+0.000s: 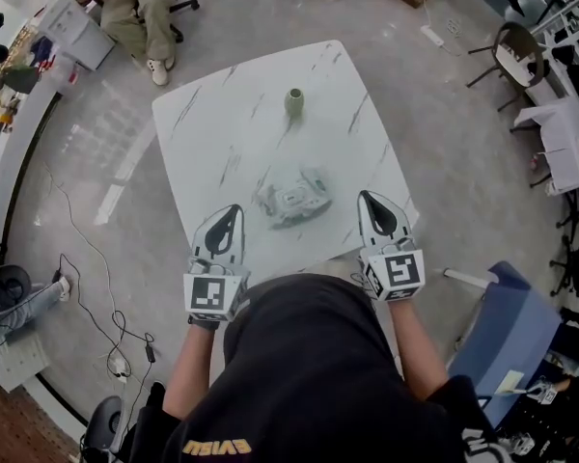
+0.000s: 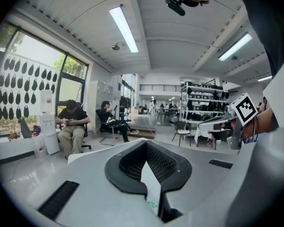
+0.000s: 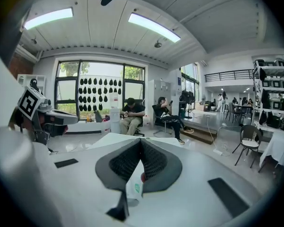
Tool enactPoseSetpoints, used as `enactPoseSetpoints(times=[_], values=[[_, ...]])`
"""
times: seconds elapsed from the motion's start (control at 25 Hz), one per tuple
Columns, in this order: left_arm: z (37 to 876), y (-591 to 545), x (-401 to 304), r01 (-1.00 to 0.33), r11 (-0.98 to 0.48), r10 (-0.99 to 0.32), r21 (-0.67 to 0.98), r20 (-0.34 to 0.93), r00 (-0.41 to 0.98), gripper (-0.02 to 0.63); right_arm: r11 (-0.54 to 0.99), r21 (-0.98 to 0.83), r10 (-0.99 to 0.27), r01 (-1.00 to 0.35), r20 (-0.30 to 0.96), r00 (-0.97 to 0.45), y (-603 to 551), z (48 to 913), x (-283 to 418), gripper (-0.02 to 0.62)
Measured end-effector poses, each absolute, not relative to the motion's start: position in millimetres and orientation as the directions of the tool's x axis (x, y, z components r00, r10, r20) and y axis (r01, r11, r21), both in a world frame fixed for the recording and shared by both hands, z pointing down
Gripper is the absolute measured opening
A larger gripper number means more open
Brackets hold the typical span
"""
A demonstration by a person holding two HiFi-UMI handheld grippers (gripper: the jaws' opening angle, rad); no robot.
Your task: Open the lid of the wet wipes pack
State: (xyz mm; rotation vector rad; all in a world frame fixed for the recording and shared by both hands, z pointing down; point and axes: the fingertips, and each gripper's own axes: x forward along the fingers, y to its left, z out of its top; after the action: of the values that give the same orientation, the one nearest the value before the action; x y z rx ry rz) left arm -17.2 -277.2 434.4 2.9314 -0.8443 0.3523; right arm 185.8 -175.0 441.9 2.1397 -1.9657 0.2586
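The wet wipes pack (image 1: 294, 199) lies near the middle of the white marble table (image 1: 222, 123). It is a crumpled pale green pack with a white oval lid on top, and it is too blurred to tell how the lid stands. My left gripper (image 1: 234, 208) hovers to the left of the pack and my right gripper (image 1: 365, 196) to its right, both clear of it. Both are shut with nothing held. In the left gripper view the left gripper (image 2: 146, 143) looks level across the room, its jaws together. The right gripper (image 3: 141, 140) shows the same in the right gripper view.
A small green vessel (image 1: 294, 102) stands on the far part of the table. A seated person (image 1: 140, 8) is beyond the table's far left corner. A chair (image 1: 516, 51) stands far right, a blue seat (image 1: 507, 326) near right. Cables (image 1: 96, 307) run over the floor at left.
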Motion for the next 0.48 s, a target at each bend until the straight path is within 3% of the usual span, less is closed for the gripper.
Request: enactPoseSetpoints(times=[0.48], values=[[423,-281,-29,-0.571,-0.821,-0.557,0.003,0.221,0.801,0.017,-0.112,0.038,-0.962,-0.993,0.245,0.118,-168,427,201,0.002]])
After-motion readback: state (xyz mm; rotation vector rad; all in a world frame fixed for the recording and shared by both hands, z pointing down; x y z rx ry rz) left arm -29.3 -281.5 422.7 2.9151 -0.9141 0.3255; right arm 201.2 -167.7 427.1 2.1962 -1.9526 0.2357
